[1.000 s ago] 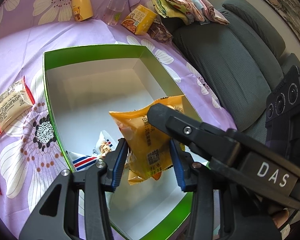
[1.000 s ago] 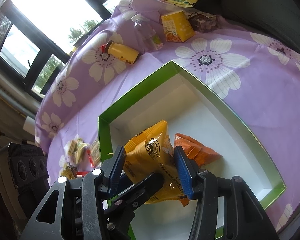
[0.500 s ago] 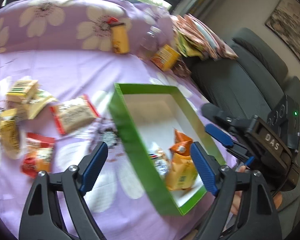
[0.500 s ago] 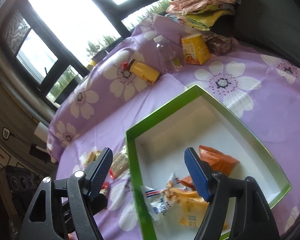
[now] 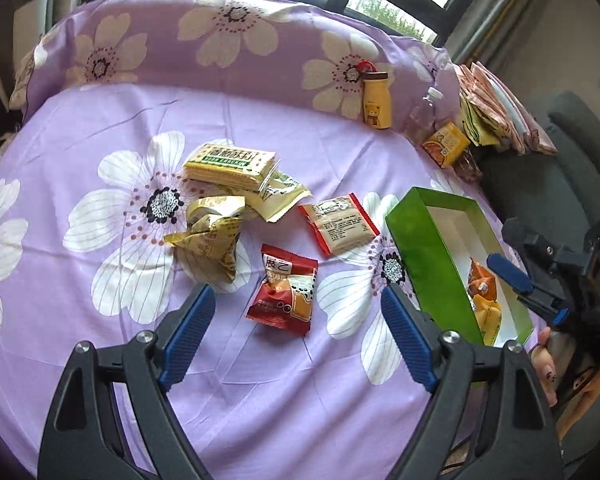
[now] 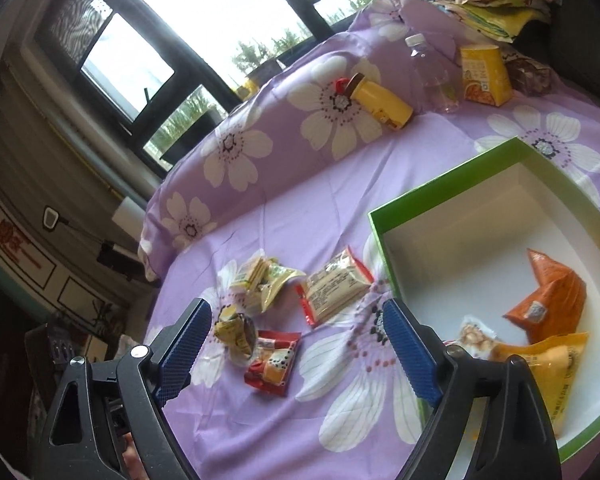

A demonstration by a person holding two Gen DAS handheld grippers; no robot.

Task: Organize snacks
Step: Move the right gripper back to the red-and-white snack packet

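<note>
While both show snacks, only the left wrist view shows the right hand-held gripper (image 5: pixel 528 280).

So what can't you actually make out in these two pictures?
- Left wrist view: most of the green cardboard box's floor, hidden by its near wall.
- Right wrist view: the yellow snack packet's lower part, behind the right gripper's arm.
- Both views: the small print on the red-edged beige wrapper, too fine to read.

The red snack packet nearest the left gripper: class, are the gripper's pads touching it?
Apart. In the left wrist view, purple cloth shows between the red snack packet and both pads of the left gripper.
</note>
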